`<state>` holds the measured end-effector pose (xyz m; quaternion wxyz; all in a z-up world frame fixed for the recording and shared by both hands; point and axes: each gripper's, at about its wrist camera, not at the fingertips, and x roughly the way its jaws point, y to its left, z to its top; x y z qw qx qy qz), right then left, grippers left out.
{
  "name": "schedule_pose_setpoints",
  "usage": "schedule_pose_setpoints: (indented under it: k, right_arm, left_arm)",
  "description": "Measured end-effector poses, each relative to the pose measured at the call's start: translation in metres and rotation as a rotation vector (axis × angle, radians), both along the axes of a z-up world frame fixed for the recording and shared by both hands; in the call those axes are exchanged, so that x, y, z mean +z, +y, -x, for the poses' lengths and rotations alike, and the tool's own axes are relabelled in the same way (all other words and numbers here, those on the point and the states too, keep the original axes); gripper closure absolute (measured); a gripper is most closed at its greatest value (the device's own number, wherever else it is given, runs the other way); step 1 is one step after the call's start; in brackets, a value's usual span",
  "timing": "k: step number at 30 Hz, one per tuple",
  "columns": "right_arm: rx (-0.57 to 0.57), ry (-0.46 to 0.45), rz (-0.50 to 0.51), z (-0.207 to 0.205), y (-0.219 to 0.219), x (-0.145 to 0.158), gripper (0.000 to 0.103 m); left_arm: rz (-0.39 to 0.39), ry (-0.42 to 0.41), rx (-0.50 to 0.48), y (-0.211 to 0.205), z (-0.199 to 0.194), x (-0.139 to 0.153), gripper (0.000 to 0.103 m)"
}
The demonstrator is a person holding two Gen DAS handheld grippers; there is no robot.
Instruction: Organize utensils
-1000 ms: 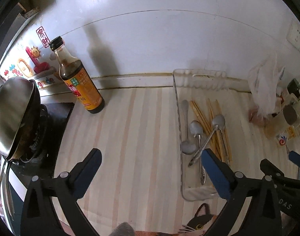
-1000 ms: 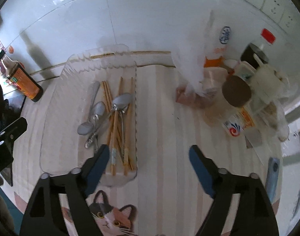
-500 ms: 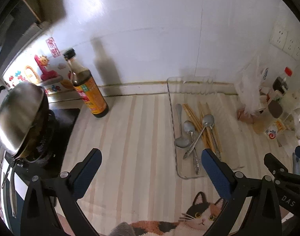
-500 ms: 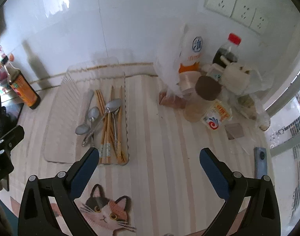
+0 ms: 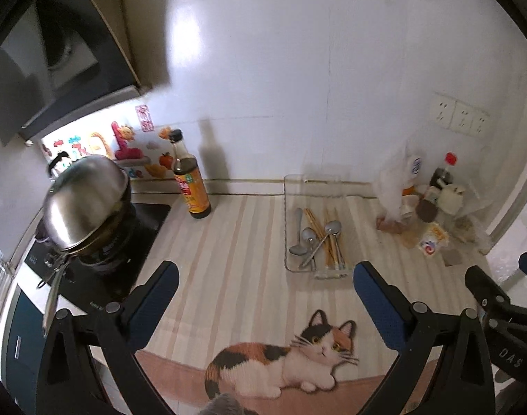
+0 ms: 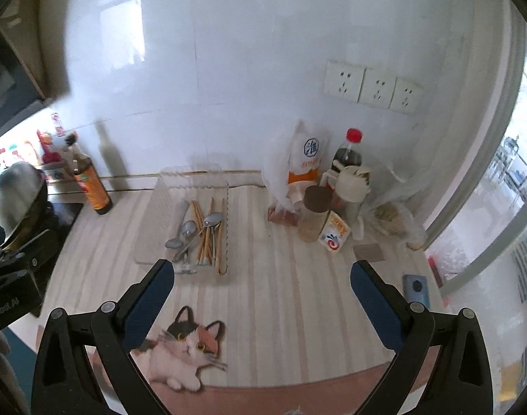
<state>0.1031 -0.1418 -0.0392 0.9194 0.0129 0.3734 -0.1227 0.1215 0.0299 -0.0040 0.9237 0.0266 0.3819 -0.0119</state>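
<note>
Both grippers, left (image 5: 265, 288) and right (image 6: 262, 285), have pulled back gaping, empty; spoons and chopsticks lie in the clear plastic tray (image 6: 149, 242) near the counter's back edge, apparently sorted.

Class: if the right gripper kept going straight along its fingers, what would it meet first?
Probably the bare striped counter just right of the clear tray; the right gripper is open, nothing between its jaws. Depth is uncertain.
</note>
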Motion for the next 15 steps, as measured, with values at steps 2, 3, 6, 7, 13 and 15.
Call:
schedule_pose_setpoints:
  k: [2,3,6,7,13,15]
  right_arm:
    - [0.009,-0.007,-0.001,0.020,0.002,0.008,0.000]
    - [0.013,-0.008,-0.004,0.028,0.002,0.011,0.000]
    - [0.021,-0.022,-0.012,0.056,0.004,0.024,0.000]
    - [0.022,-0.029,-0.010,0.063,0.004,0.028,0.000]
    - [0.017,-0.046,-0.014,0.094,0.012,0.046,0.000]
    - [0.007,-0.032,-0.011,0.099,0.014,0.051,0.000]
  left_arm:
    - [0.003,-0.012,0.005,0.000,0.019,0.010,0.000]
    - [0.007,-0.015,0.006,0.000,0.027,0.015,0.000]
    - [0.009,-0.022,0.006,0.001,0.049,0.025,0.000]
    - [0.010,-0.023,0.007,0.001,0.055,0.028,0.000]
    - [0.005,-0.010,0.010,0.002,0.080,0.043,0.000]
    - [-0.008,0.004,0.016,0.002,0.084,0.047,0.000]
